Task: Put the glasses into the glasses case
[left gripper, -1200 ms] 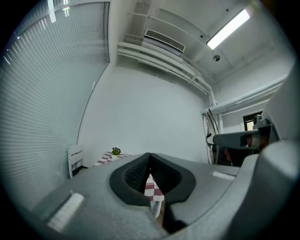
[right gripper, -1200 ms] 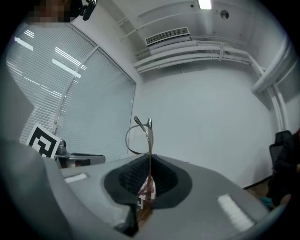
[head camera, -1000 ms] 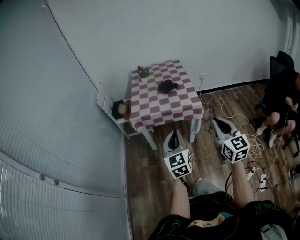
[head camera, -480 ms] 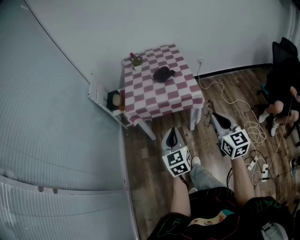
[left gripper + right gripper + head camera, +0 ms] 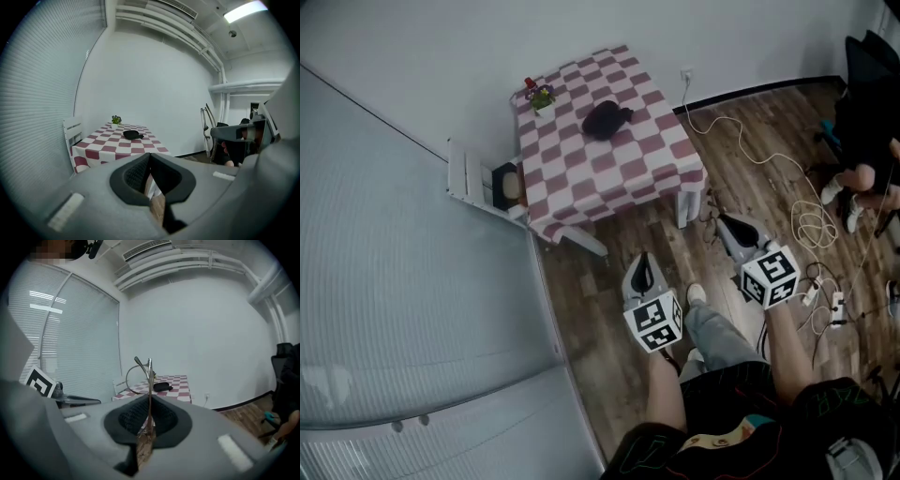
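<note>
The black glasses case (image 5: 605, 119) lies on a table with a red-and-white checked cloth (image 5: 619, 183), well ahead of both grippers. It shows small in the left gripper view (image 5: 131, 135) and the right gripper view (image 5: 161, 386). My right gripper (image 5: 724, 225) (image 5: 149, 404) is shut on thin wire glasses (image 5: 144, 367), which stick up from between its jaws. My left gripper (image 5: 643, 261) (image 5: 149, 161) is shut with nothing in it. Both are held over the wooden floor, short of the table.
A small potted plant (image 5: 538, 94) stands at the table's far corner. A white chair (image 5: 475, 183) is at the table's left. Cables (image 5: 811, 225) and a power strip (image 5: 837, 305) lie on the floor to the right, where a seated person (image 5: 867, 141) is. Blinds fill the left side.
The table has come closer and slid left in the head view as the person walks toward it. Both grippers keep their pose, the right still holding the glasses.
</note>
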`<state>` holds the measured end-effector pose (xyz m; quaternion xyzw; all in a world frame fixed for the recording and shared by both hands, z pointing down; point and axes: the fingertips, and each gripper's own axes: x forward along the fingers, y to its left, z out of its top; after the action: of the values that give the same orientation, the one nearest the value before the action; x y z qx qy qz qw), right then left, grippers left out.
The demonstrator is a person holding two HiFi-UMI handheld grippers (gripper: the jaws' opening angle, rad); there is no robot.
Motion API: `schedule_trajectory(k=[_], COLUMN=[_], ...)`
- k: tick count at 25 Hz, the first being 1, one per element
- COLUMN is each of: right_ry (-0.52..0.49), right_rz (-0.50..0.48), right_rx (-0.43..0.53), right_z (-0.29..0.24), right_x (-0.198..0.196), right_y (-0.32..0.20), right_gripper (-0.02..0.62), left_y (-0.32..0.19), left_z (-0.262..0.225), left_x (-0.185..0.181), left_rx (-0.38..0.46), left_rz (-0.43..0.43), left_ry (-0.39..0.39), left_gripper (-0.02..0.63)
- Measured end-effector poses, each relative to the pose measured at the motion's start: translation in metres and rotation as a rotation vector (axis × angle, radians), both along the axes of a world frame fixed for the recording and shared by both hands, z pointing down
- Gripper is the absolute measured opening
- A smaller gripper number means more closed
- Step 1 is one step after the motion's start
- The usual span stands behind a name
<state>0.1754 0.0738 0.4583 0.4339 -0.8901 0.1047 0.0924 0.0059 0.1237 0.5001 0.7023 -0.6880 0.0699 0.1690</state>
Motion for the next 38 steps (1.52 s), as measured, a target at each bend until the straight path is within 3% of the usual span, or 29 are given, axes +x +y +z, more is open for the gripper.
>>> schedule_trajectory(k=[10, 17, 27, 38], right_ry=[-0.025, -0.071, -0.143, -0.170], right_rz=[-0.010, 0.018, 0.061, 0.067], right_rx=[-0.047, -0.056, 0.023, 0.100], right_z=[0.024, 0.023, -0.023, -0.058], right_x=[-0.023, -0.017, -0.006, 0.003], right_y=[-0.072, -0.119, -0.190, -0.233], right_gripper=[0.017, 0.017, 0.017, 0.017], left_y=[-0.066, -0.104, -0.165, -0.207], left_z=[0.019, 0.020, -0.037, -0.071], left_x=[-0.017, -0.023, -0.029, -0.025], left_rx=[-0.074, -0.103, -0.015, 0.065], left_rz=[0.010, 0.026, 0.044, 0.053], left_ry=[-0.023, -0.032, -0.092, -0.124], left_gripper=[0.008, 0.009, 0.009, 0.009])
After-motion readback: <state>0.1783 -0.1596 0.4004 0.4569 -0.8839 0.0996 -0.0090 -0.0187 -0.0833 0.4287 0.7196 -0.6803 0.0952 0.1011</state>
